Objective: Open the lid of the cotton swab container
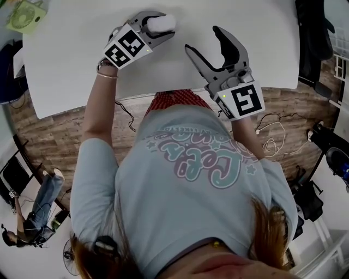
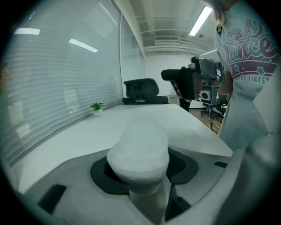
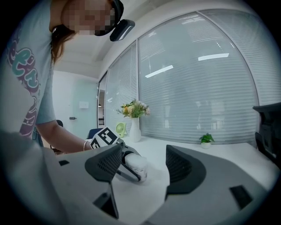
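Note:
A white cotton swab container point(image 1: 158, 23) stands on the white table point(image 1: 71, 60) near its far edge, lid on. My left gripper point(image 1: 168, 24) is shut on it, one jaw on each side. In the left gripper view the container point(image 2: 138, 149) fills the space between the dark pads point(image 2: 103, 173). My right gripper point(image 1: 203, 39) hovers open just right of it, near the table's front edge, with nothing between its fingers. The right gripper view shows the container point(image 3: 137, 165) held in the left gripper point(image 3: 131, 170), a short way beyond the open right jaws.
A green fan point(image 1: 24, 13) sits at the table's far left corner, beside a vase of flowers point(image 3: 134, 115). A small potted plant point(image 2: 96, 107) stands by the window blinds. An office chair point(image 2: 140, 90) is at the table's end. Cables point(image 1: 272, 139) lie on the wood floor.

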{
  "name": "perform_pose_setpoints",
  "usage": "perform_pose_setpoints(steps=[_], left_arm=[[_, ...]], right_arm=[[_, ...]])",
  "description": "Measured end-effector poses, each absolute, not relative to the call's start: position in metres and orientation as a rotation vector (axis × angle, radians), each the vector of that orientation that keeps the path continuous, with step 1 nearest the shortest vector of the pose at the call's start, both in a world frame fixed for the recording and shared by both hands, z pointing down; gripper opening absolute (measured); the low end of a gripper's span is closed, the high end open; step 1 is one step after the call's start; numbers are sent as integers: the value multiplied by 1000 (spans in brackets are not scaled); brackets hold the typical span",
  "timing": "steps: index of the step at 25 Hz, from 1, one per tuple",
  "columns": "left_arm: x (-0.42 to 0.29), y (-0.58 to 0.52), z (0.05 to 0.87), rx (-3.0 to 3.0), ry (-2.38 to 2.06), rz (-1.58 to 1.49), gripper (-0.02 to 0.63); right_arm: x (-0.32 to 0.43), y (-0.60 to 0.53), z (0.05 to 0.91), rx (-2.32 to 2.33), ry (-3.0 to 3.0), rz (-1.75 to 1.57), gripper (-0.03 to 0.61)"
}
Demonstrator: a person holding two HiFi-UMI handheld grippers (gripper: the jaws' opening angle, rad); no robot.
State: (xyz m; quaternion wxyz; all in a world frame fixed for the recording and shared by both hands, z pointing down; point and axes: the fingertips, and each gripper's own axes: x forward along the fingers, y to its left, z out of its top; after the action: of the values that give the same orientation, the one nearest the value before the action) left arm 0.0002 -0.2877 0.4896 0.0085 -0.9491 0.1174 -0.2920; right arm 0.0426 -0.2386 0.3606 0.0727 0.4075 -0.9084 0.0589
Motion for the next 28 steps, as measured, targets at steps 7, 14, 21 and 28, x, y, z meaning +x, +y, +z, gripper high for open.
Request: perform_pose_setpoints(steps=[7,14,21,28], left_arm=[[0,-288,486,-3011,392,-877,202],[3,-284,485,-3025,376,-865,201],[7,-272,467,-3014,329,-864,201],[0,-260,439,-2984,341,-859,201]], right_arm=[[46,-241,348,1235,-2738,144,302],[48,-241,345,1225,-2736,119,302],[50,-239,335,1210,-2762,85,302],[44,-237,325,1177,-2792,57,302]])
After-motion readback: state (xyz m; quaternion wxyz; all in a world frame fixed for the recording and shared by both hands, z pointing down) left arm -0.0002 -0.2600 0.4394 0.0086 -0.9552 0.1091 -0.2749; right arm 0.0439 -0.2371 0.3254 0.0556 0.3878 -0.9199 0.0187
